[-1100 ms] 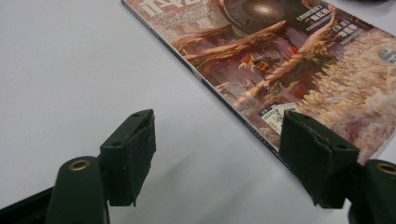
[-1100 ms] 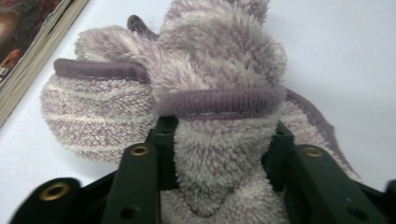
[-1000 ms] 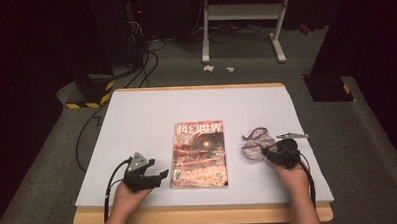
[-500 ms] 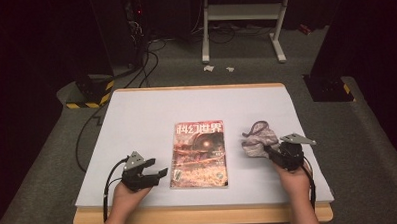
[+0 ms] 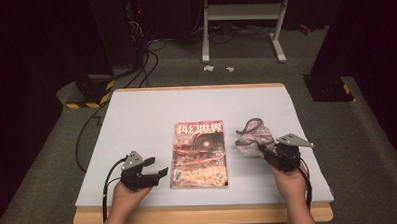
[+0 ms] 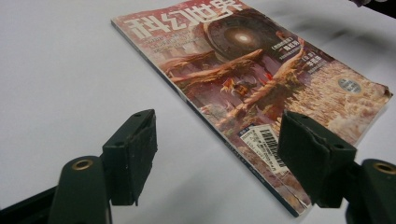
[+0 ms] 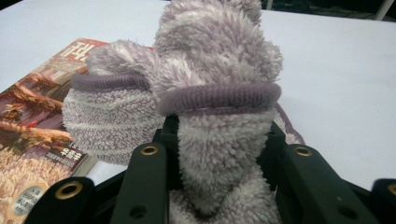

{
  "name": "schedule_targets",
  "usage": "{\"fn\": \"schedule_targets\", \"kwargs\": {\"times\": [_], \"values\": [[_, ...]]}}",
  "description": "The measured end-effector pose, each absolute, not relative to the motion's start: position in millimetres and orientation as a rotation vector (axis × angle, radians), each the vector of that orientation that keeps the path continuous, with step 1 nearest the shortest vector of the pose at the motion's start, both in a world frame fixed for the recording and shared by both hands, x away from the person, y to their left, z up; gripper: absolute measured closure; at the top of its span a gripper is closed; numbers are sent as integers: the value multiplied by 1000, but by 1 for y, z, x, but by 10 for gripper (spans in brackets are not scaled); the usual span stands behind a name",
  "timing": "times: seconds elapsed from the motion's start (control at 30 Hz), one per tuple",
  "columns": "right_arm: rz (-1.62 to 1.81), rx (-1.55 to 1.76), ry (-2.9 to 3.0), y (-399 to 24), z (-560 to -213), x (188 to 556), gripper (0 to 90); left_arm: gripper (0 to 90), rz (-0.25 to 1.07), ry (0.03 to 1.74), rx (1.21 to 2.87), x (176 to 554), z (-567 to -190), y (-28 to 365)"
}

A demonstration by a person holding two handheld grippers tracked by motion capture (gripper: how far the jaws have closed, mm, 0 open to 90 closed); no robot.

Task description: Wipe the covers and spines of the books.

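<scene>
A magazine point(image 5: 199, 154) with a red-brown cover lies flat in the middle of the white table point(image 5: 151, 113). My left gripper point(image 5: 158, 169) rests at its lower left and points at it. In the left gripper view the jaws point(image 6: 217, 140) are open and have just widened a little. The magazine's point(image 6: 252, 70) barcode corner lies on the table beyond them, not pinched. To the right of the magazine, my right gripper point(image 5: 265, 149) is shut on a fluffy lilac cloth point(image 5: 255, 136). The cloth point(image 7: 215, 60) bunches up above the jaws point(image 7: 222, 135), held off the table, with the magazine point(image 7: 37, 116) at the left.
The table's front edge runs just below both hands. On the floor behind the table stand a white frame point(image 5: 243, 15), cables point(image 5: 135, 69), a yellow-and-black striped base point(image 5: 88, 96) and a dark base point(image 5: 328, 87).
My right gripper has risen with the lilac cloth, which now hangs bunched and higher than before. The left hand and the magazine have stayed in place.
</scene>
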State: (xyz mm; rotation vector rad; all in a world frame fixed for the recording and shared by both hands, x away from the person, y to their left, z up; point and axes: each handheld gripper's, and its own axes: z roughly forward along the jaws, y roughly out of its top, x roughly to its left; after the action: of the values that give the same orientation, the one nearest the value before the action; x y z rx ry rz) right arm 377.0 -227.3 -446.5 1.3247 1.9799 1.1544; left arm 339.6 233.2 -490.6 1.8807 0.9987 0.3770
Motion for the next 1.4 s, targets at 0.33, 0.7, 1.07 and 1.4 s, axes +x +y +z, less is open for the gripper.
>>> {"fn": "schedule_targets", "kwargs": {"times": [0.33,0.7,1.07,1.4], "values": [[1179,1311,1970,-227,-444,376,639,342,433,985,1893,337,-491,234],[1223,1255,1987,-220,-440,371,624,349,454,990,1895,337,-493,234],[1279,1162,2081,-197,-441,365,621,348,470,998,1882,338,-494,238],[1285,1101,2200,-163,-452,358,620,342,500,1010,1864,337,-493,243]]}}
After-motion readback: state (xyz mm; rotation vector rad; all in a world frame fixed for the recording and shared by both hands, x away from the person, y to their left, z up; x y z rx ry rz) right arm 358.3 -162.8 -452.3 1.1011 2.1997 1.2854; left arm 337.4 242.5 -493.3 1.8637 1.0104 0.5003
